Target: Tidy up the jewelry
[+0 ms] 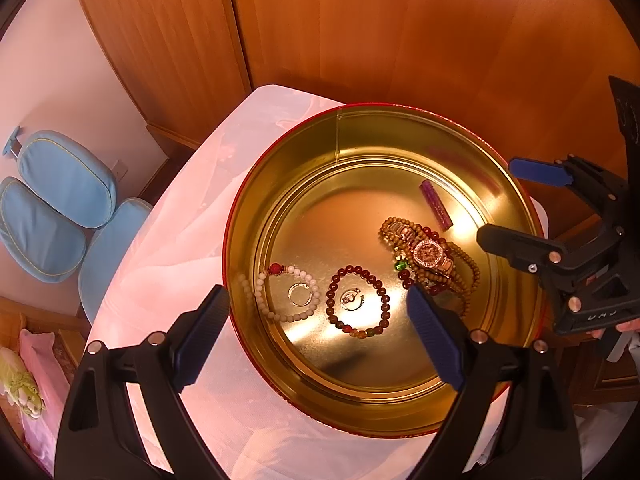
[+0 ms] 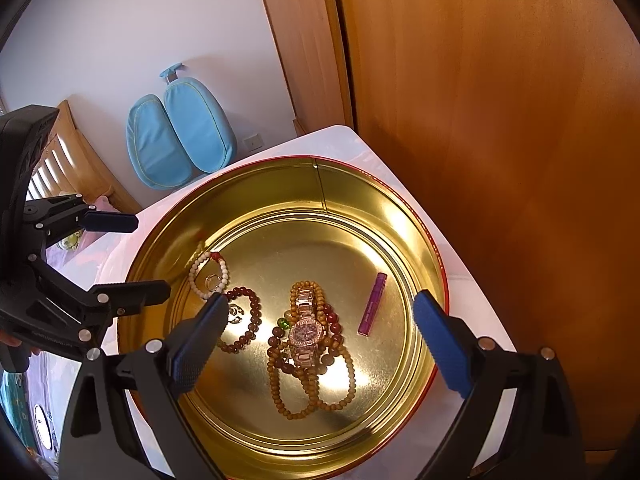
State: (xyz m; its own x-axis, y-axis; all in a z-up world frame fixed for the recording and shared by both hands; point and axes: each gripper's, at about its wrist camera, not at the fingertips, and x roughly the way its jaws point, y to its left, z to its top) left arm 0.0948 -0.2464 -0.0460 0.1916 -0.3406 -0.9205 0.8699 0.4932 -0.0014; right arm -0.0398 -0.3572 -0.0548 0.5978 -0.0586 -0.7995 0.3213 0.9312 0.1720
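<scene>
Wood cabinet doors (image 1: 400,32) back a small table under a pale pink cloth (image 1: 168,240), with a round gold tin (image 1: 360,128) sitting on it, red on the outside.

Nearest, the left gripper (image 1: 316,336) hangs over the near rim of the tin, jaws spread wide, nothing between the blue pads; one finger is outside the tin wall, the other over the tin floor. The right gripper (image 2: 320,340) hangs over the same tin from the other side, jaws also spread wide, holding nothing.

All jewelry lies loose on the tin floor. Closest to the left gripper: a white bead bracelet (image 1: 286,294) with a red bead, a plain ring (image 1: 299,294) lying inside its loop. Just beside it, a dark red-brown bead bracelet (image 1: 357,301) with another ring (image 1: 351,299) inside it. Further in, a tangle: a long string of tan wooden beads (image 2: 316,380), a few dark red beads and a green bead (image 2: 283,324), with a rose-gold jewelled watch (image 2: 306,332) lying on top. Beyond that, apart from the pile, a small purple tube (image 2: 373,304) lies flat.

Past the table, a blue padded chair (image 2: 180,140) stands against the white wall, and a wooden bed frame (image 2: 76,160) shows at the side.
</scene>
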